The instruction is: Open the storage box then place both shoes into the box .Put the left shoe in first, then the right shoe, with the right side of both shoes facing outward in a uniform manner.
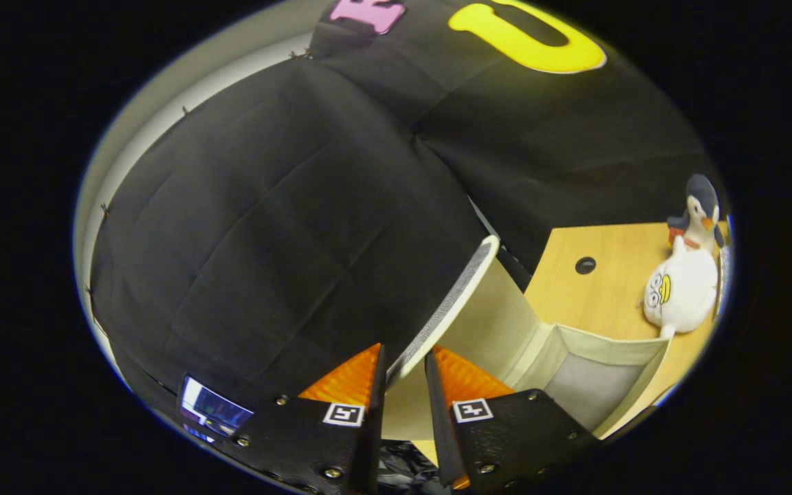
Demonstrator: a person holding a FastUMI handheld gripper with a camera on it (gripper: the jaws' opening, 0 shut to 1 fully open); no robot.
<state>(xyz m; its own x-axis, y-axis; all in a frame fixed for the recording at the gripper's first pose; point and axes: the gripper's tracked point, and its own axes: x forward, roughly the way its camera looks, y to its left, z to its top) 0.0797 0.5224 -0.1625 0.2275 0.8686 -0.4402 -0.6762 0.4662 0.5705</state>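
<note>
The storage box [602,357] is a cream fabric box standing on the wooden table just ahead of the fingers, its inside grey and bare as far as it shows. Its lid [454,302] is swung up and stands nearly on edge, the grey rim facing me. My gripper [406,375] is shut on the lid's near edge, one finger on each face of it. Something dark and shiny shows below the fingers, too hidden to name.
Two plush toys stand on the wooden table [602,289] beyond the box: a white one with glasses [681,292] and a grey penguin [702,206] behind it. A round cable hole [585,265] is in the tabletop. The black cloth wall rises close behind the lid.
</note>
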